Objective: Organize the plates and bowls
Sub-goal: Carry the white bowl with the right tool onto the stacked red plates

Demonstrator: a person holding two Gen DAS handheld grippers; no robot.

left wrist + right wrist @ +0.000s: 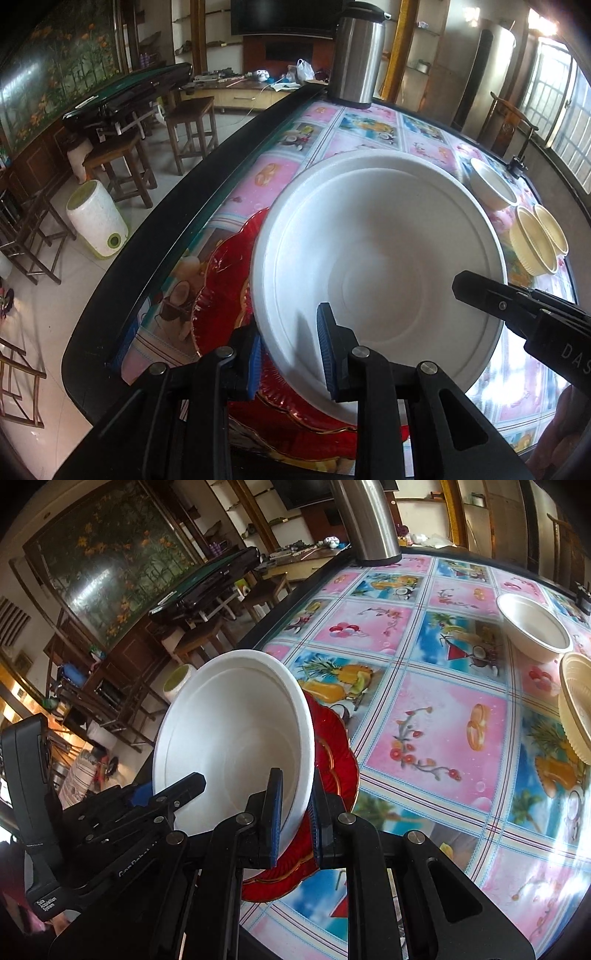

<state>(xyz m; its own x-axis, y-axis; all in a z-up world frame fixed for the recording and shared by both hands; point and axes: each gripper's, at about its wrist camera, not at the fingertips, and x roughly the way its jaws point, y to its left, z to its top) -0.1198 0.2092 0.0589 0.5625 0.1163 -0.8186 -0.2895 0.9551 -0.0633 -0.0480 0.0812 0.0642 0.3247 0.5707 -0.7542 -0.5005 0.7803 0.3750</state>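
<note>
Left wrist view: the left tongs [291, 354] straddle the rim of a large white foam bowl [380, 258] at its 7 o'clock edge, one blue pad [327, 347] inside the bowl and the other outside. A gap shows on the inner side, and whether the pads press the rim cannot be told. The bowl lies over a red plate [221, 288], which shows from 7 to 10 o'clock of the bowl. The right tongs [480, 291] enter from 3 o'clock and meet the bowl's rim there.

Right wrist view: the right tongs [295, 812] are clenched on the white foam bowl [236, 738], its rim pinched between the blue pads at the bowl's 5 o'clock edge. The bowl is tilted, its opening facing the camera, with the red plate [332, 746] just behind and beneath it. The left tongs [173, 797] meet the bowl's rim at 7 o'clock.

On the table [436, 716], which carries a fruit-and-flower patterned cloth, a smaller white bowl [532, 627] stands at 2 o'clock of the held bowl, well apart. Two cream ribbed bowls [539, 240], touching each other, lie at 3 o'clock. A steel flask [356, 55] stands at 12 o'clock near the table's far edge.
</note>
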